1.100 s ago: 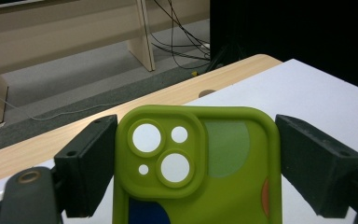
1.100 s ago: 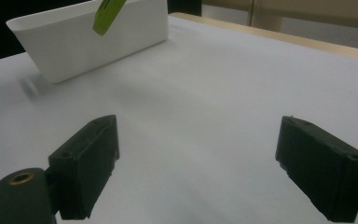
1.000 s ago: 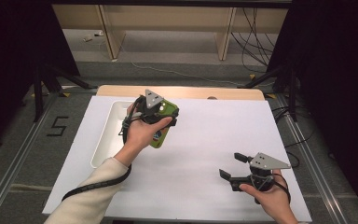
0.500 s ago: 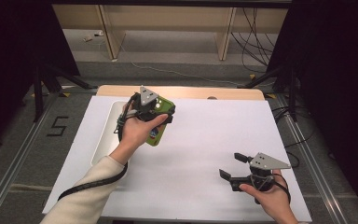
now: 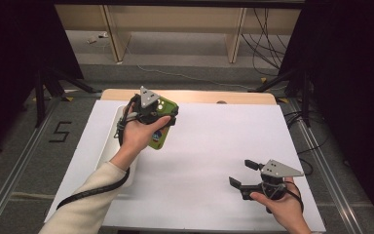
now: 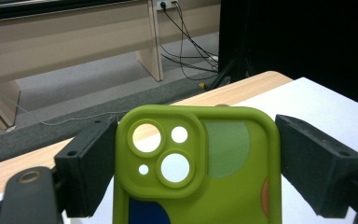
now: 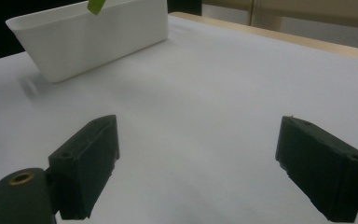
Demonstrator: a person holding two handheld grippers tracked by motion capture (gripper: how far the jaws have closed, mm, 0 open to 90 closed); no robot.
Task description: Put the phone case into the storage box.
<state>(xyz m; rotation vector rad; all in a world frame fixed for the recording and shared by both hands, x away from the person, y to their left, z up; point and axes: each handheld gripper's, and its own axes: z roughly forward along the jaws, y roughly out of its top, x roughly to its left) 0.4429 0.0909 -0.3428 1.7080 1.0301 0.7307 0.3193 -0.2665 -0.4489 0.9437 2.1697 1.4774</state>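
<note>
A green phone case (image 5: 161, 135) with camera cut-outs and coloured patches is held above the table beside the white tray (image 5: 106, 151). My left gripper (image 5: 161, 116) is shut on it. In the left gripper view the phone case (image 6: 233, 196) stands upright between the left gripper (image 6: 196, 158) jaws, which press on its two long sides. My right gripper (image 5: 241, 174) rests low near the table's front right, open and holding nothing. The right gripper view has the right gripper (image 7: 196, 154) with its jaws wide apart over bare white table, and a corner of the green case (image 7: 94, 6) at the top edge.
The white tray (image 7: 98, 37) lies at the left of the white table cover (image 5: 214, 146). A wooden table edge (image 5: 238, 97) runs along the far side. Cables and bench legs lie on the floor beyond.
My left gripper has carried the phone case a little to the left and farther away, toward the tray's right edge. The right gripper has stayed where it was.
</note>
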